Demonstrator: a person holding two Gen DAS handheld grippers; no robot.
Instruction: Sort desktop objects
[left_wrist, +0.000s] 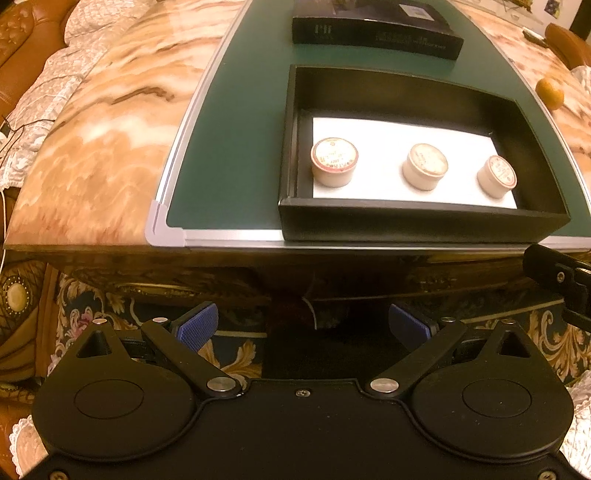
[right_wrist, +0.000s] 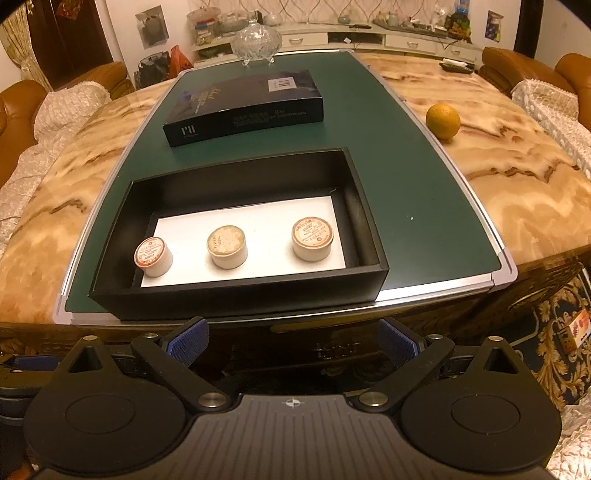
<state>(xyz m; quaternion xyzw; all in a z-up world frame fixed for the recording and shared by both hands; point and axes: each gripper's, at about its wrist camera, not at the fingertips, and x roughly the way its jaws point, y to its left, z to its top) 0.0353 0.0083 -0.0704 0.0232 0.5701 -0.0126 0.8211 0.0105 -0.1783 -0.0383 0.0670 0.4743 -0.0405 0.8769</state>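
Both my left gripper (left_wrist: 303, 326) and right gripper (right_wrist: 291, 338) hang spread and empty off the tabletop's near edge. Three jars (right_wrist: 227, 246) sit in the black box (right_wrist: 236, 295); reaching in, I could clip its wall and shove it.

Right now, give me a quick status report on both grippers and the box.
Left gripper open, empty, short of the table edge. Right gripper the same. Three small round jars upright in the open black box. Nothing blocking the box.
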